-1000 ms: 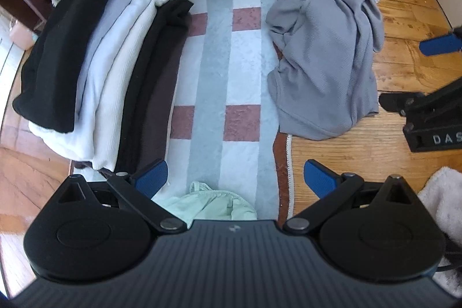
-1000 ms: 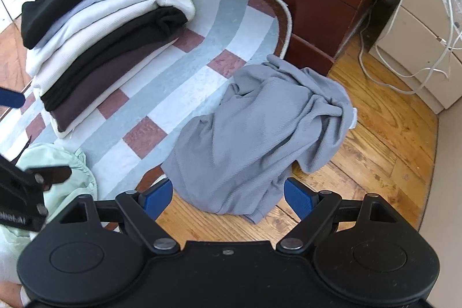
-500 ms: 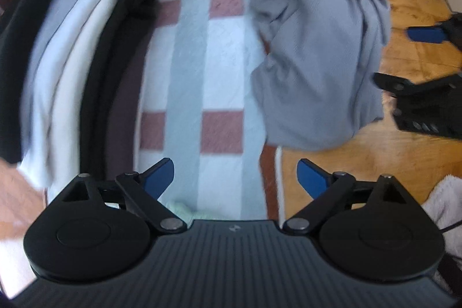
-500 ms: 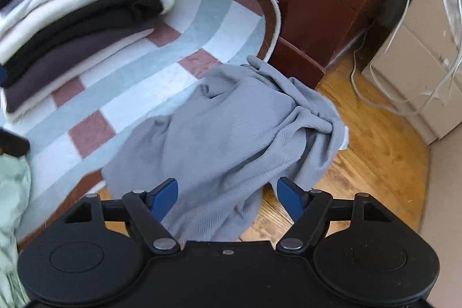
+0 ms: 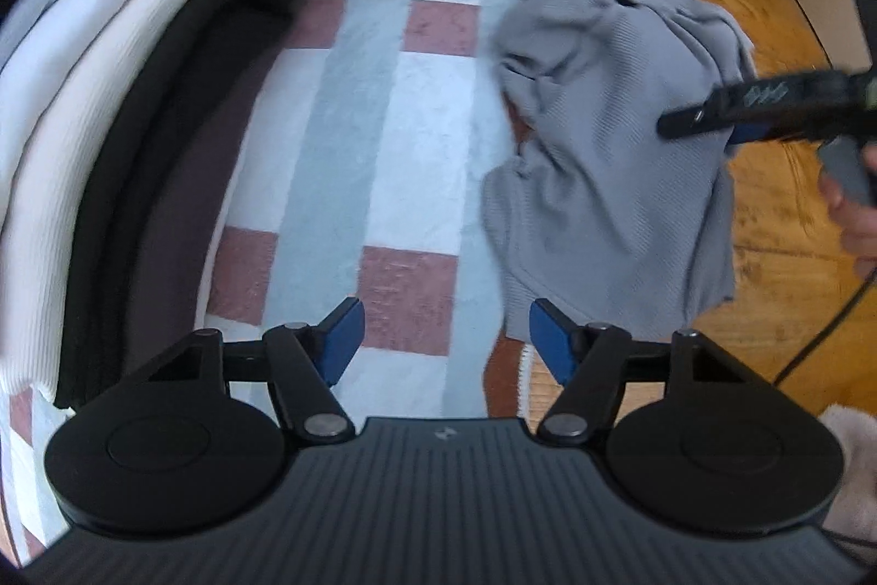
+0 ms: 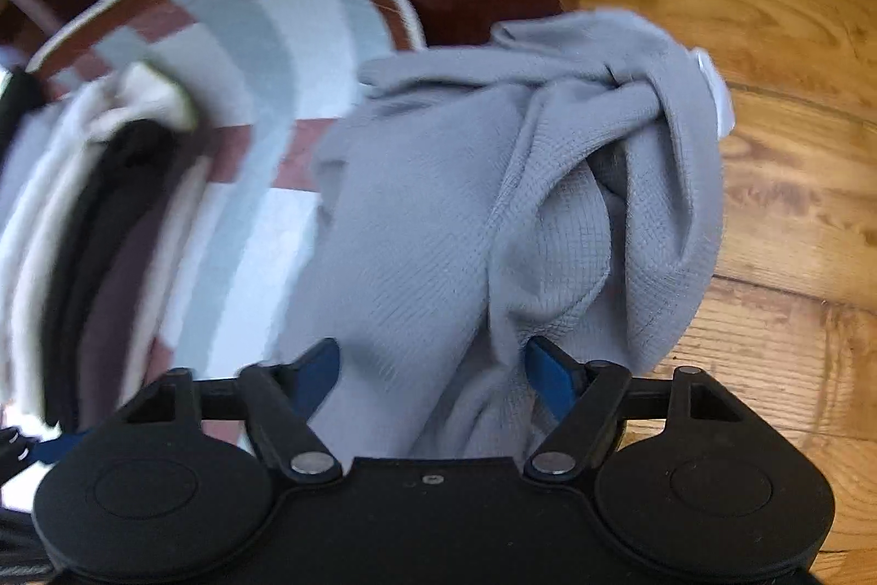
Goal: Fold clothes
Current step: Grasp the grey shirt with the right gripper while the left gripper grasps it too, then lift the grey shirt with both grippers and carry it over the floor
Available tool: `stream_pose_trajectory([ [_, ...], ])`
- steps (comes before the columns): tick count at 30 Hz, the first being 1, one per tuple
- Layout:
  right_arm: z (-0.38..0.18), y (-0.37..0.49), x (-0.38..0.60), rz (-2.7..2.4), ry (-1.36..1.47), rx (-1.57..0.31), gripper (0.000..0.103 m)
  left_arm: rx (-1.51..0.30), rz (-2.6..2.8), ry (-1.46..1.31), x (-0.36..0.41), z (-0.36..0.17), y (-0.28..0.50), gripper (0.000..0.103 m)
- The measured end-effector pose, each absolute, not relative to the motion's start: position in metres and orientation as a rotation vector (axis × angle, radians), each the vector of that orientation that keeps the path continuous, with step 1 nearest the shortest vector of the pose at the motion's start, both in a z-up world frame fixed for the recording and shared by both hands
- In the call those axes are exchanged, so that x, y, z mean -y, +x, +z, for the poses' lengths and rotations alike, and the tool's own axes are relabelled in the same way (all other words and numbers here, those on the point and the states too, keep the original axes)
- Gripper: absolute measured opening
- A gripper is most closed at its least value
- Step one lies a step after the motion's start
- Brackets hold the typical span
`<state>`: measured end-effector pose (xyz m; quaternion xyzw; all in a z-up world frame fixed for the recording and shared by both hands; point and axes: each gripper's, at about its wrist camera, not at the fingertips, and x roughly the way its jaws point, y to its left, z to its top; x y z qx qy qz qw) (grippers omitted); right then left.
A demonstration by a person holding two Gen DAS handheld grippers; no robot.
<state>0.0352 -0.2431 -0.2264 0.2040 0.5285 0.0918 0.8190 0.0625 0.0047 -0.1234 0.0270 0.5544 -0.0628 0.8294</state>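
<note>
Right gripper [image 6: 430,365] has dropped in, jaws wide astride the grey shirt [image 6: 466,201] bunched on the rug [image 5: 383,119] edge, seemingly about to pinch; left gripper [image 5: 441,330] hangs wide beside it.

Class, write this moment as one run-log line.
left gripper: open, over rug | right gripper: open, astride crumpled grey garment | folded stack: beside
</note>
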Motion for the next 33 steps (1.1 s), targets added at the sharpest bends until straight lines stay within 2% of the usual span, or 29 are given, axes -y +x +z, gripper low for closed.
stream_pose_trajectory([
  [1, -0.23, 0.039, 0.236, 0.182, 0.397, -1.106, 0.044, -1.177, -0.13, 0.035, -0.01, -0.126, 0.063, 0.066],
  [2, -0.232, 0.041, 0.231, 0.18, 0.366, -1.075, 0.035, -1.178, -0.127, 0.012, -0.016, -0.128, 0.063, 0.066],
  [5, -0.211, 0.023, 0.209, 0.255, 0.307, -0.933, 0.02, -1.135, -0.18, -0.065, -0.025, -0.13, 0.056, 0.069],
  [7, -0.187, 0.008, 0.208, 0.411, 0.399, -0.839, 0.019, -1.116, -0.239, -0.137, -0.03, -0.132, 0.048, 0.069],
  [12, -0.121, -0.006, 0.192, 0.669, 0.491, -0.763, 0.018, -1.032, -0.33, -0.235, -0.037, -0.121, 0.038, 0.07],
  [15, -0.083, -0.018, 0.179, 0.761, 0.491, -0.71, 0.018, -0.959, -0.365, -0.262, -0.043, -0.103, 0.032, 0.087],
  [16, -0.07, -0.024, 0.174, 0.791, 0.476, -0.693, 0.018, -0.947, -0.365, -0.253, -0.044, -0.098, 0.03, 0.096],
  [19, -0.041, -0.044, 0.159, 0.899, 0.444, -0.673, 0.018, -0.881, -0.335, -0.18, -0.047, -0.084, 0.02, 0.096],
  [21, -0.024, -0.053, 0.147, 0.972, 0.432, -0.669, 0.018, -0.82, -0.294, -0.136, -0.053, -0.075, 0.009, 0.085],
  [23, -0.013, -0.058, 0.13, 1.023, 0.41, -0.671, 0.018, -0.769, -0.25, -0.112, -0.06, -0.064, -0.003, 0.042],
  [25, 0.0, -0.068, 0.115, 1.056, 0.367, -0.661, 0.018, -0.724, -0.207, -0.078, -0.071, -0.046, -0.018, 0.022],
  [33, 0.064, -0.099, 0.047, 1.212, 0.208, -0.584, 0.018, -0.576, 0.069, -0.032, -0.136, 0.019, -0.089, 0.02],
])
